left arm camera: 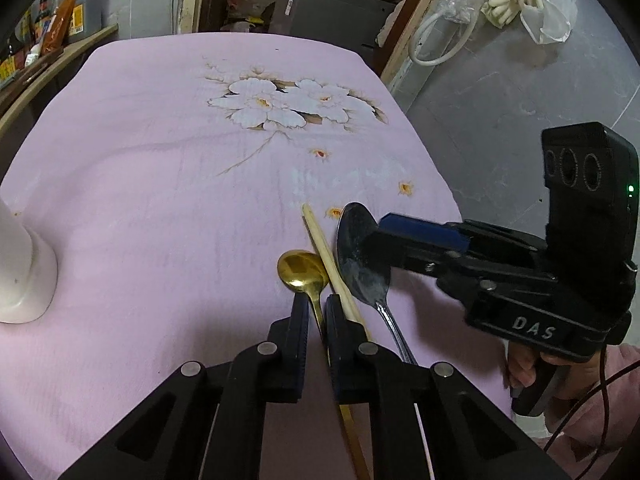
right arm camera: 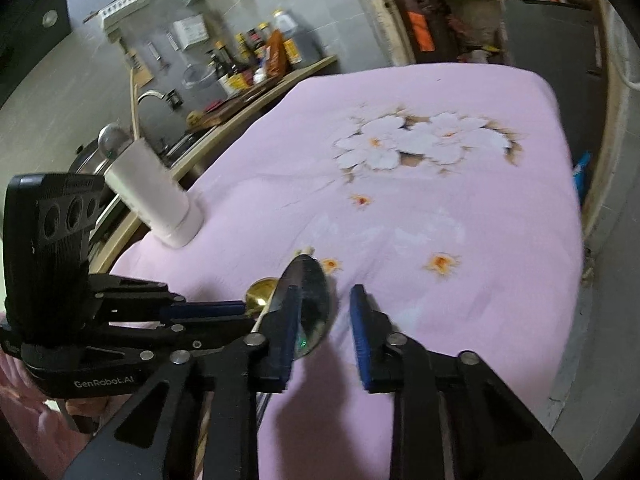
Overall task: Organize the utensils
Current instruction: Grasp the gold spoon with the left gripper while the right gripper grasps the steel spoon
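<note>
My left gripper [left arm camera: 316, 316] is pinched on the thin handle of the gold spoon [left arm camera: 301, 271], just behind the bowl, because that neck is the only part narrow enough to trap between the pads while the bowl rests on the pink surface [left arm camera: 160, 184]. A chopstick [left arm camera: 326, 254] lies just beside it on the right, and beyond that the steel spoon [left arm camera: 360, 256]. My right gripper [right arm camera: 324, 332] is spread wide over the steel spoon's bowl, one finger on each side and neither pad touching metal that I can see (the right view is blurred, so I judge this loosely). I think it is placed that way to close across the spoon next. The white holder [right arm camera: 154, 192] stands well apart at the left edge of the surface, with one spoon already upright in it; the rest likely belong there too.
</note>
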`<state>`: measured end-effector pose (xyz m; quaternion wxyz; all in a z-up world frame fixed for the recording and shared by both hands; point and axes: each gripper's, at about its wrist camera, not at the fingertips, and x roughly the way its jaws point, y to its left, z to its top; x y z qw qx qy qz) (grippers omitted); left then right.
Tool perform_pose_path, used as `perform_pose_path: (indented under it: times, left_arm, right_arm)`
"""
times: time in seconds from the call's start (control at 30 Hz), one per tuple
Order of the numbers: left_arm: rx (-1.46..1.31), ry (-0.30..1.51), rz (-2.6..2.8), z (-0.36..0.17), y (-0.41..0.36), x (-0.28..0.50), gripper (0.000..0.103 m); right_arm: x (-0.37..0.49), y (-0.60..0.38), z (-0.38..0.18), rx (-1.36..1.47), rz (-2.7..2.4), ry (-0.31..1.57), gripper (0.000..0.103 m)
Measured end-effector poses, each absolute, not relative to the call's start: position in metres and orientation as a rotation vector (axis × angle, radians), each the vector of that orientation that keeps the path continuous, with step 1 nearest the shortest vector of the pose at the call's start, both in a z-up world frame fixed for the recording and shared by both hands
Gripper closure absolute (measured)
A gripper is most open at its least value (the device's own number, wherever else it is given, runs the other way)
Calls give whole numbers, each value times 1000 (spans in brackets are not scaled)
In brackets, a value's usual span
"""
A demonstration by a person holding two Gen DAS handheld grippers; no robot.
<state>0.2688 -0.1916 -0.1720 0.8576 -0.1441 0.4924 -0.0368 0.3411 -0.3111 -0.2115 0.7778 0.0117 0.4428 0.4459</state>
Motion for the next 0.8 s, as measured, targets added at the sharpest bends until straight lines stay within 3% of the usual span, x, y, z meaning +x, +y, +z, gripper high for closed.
perform_pose_path:
  times: [0.2, 0.53, 0.8]
  left_arm:
    - [-352, 1040, -71, -174, -185, 269, 98]
    - [-330, 1060, -78, -167, -185, 258, 99]
    - [-364, 953, -80, -136, -173, 235, 99]
  right_arm:
    - [343, -317, -210, 66, 988, 982, 99]
    - [318, -340, -196, 140, 843, 991, 101]
    - [288, -357, -165, 154, 675, 930, 101]
